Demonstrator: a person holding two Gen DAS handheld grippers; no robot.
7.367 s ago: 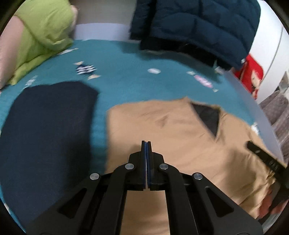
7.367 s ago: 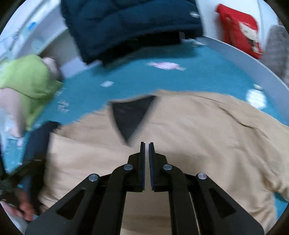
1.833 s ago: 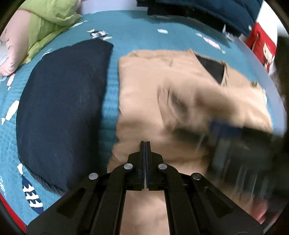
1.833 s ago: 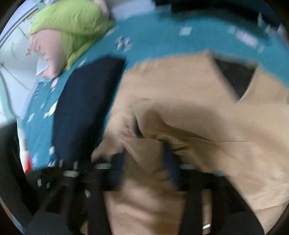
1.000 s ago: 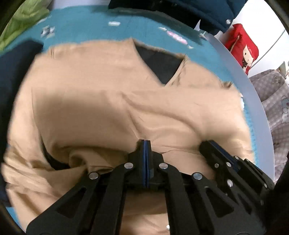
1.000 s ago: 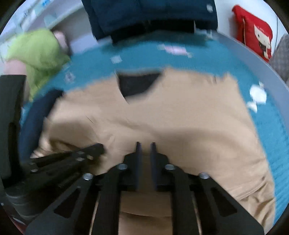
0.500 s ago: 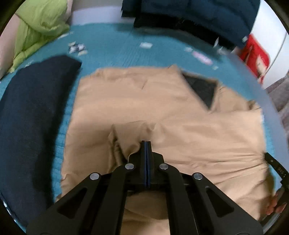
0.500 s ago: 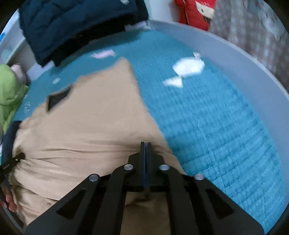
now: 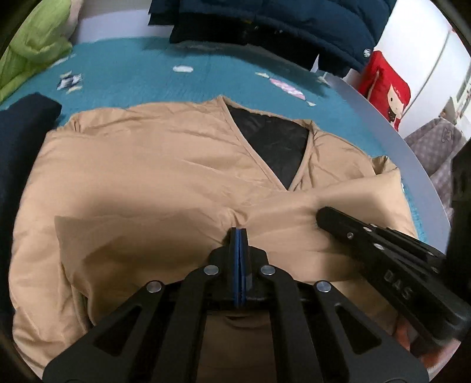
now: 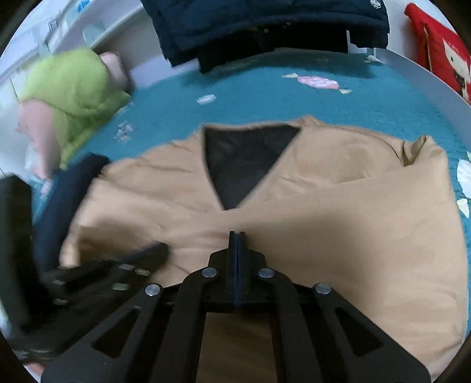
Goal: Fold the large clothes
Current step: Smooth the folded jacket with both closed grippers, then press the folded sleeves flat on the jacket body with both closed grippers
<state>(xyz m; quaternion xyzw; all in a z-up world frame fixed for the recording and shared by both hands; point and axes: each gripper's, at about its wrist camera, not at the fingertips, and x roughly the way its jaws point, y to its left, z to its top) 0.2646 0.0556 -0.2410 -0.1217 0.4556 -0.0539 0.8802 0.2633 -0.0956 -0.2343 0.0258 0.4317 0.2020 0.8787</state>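
Note:
A tan V-neck jacket [image 9: 153, 165] with a black lining lies on the teal bedspread [image 9: 141, 70], both sleeves folded in across its front. It also shows in the right wrist view [image 10: 338, 206]. My left gripper [image 9: 238, 231] is shut, its tip pressed into the folded left sleeve at mid-chest. My right gripper [image 10: 236, 234] is shut on the folded right sleeve just below the V-neck. The right gripper also shows in the left wrist view [image 9: 321, 215], touching the sleeve to the right of my left gripper.
A folded navy garment [image 9: 20, 123] lies left of the jacket. Dark blue puffer jackets [image 9: 279, 20] hang at the back. A green and pink pillow [image 10: 70, 97] sits far left. A red cushion [image 9: 388, 88] and the bed's grey edge [image 9: 412, 141] are at the right.
The right gripper has swung back from the bed's right side to the jacket's chest, carrying the right sleeve across. Both grippers now meet at mid-chest below the V-neck.

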